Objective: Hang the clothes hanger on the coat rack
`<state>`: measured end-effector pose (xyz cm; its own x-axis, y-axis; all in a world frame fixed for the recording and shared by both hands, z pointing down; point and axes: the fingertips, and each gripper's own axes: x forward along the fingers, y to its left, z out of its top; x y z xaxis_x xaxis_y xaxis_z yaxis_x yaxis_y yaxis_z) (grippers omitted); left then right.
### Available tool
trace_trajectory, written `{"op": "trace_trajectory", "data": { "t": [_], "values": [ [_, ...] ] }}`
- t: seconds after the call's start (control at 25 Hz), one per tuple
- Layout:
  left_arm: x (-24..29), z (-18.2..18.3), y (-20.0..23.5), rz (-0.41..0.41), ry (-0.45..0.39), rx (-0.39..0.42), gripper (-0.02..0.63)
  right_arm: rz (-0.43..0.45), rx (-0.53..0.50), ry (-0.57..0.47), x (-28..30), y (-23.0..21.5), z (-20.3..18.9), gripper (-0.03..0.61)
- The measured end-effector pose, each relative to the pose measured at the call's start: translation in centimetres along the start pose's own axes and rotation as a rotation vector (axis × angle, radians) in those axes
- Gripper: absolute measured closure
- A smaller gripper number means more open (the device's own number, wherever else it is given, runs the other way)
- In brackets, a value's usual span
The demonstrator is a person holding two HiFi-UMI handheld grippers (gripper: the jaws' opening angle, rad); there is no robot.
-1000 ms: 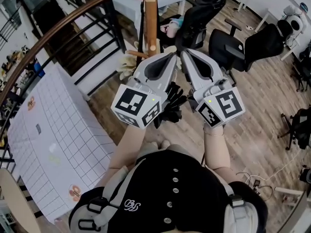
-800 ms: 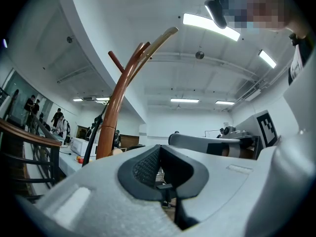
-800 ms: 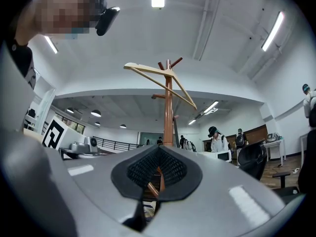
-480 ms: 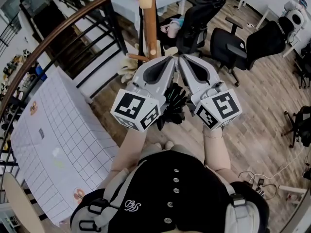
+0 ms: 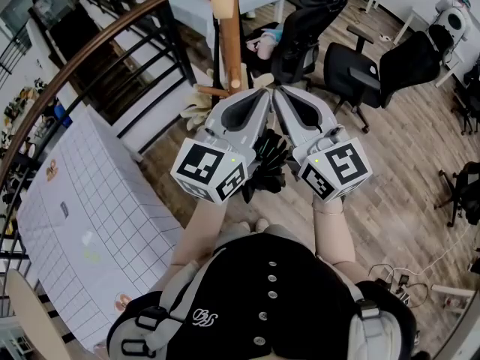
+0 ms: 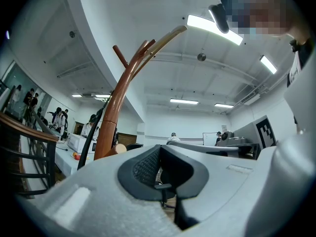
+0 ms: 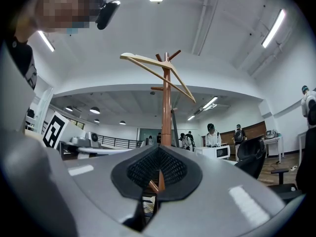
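Left gripper [image 5: 262,94] and right gripper [image 5: 280,94] closed and empty, and the hanger [image 7: 133,58] atop the coat rack [image 7: 167,112] looks light, stiff, best pinched mid-arm.

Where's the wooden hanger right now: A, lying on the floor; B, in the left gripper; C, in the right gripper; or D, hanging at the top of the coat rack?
D: in the right gripper view the pale hanger hangs across the top of the coat rack.
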<state>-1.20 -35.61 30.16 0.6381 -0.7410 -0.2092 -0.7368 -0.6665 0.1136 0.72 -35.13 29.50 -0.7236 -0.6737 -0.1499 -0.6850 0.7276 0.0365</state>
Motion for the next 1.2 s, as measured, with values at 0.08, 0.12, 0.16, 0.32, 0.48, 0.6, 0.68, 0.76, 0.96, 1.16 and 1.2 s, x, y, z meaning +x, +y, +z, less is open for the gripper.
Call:
{"op": "trace_trajectory", "data": {
  "t": [0.08,0.12,0.16,0.32,0.48,0.6,0.68,0.76,0.96,1.16,1.2],
  "values": [
    [0.0,-0.1,0.0,-0.001,0.002,-0.003,0.615,0.0,-0.003,0.004,0.0,0.0,-0.1,0.58],
    [0.0,-0.2,0.0,-0.001,0.003,-0.006,0.615,-0.001,-0.004,0.006,0.0,0.0,-0.2,0.58],
    [0.0,-0.3,0.0,-0.001,0.004,-0.009,0.615,-0.002,-0.004,0.008,-0.1,-0.1,-0.2,0.58],
    [0.4,-0.6,-0.1,0.0,0.009,-0.015,0.615,-0.002,-0.001,0.009,-0.2,-0.2,-0.4,0.58],
    [0.6,-0.6,0.0,0.009,0.01,-0.016,0.615,0.001,0.0,0.01,-0.2,-0.5,-0.3,0.58],
    [0.6,-0.7,0.1,0.018,0.013,-0.015,0.615,-0.002,0.004,0.01,-0.4,-0.8,-0.4,0.58],
    [0.4,-0.7,0.3,0.022,0.013,-0.013,0.615,-0.001,0.006,0.012,-0.4,-0.8,-0.5,0.58],
    [0.4,-0.8,0.3,0.022,0.015,-0.016,0.615,0.004,0.008,0.013,-0.4,-0.7,-0.7,0.58],
    [0.6,-0.9,0.1,0.015,0.026,-0.015,0.615,0.014,0.017,0.016,-0.3,-0.8,-0.9,0.58],
    [0.7,-1.1,0.4,0.02,0.03,-0.018,0.615,0.014,0.02,0.036,0.0,-1.1,-1.3,0.58],
    [0.7,-1.1,0.4,0.02,0.031,-0.019,0.615,0.014,0.019,0.041,0.1,-1.1,-1.4,0.58]
  ]
}}
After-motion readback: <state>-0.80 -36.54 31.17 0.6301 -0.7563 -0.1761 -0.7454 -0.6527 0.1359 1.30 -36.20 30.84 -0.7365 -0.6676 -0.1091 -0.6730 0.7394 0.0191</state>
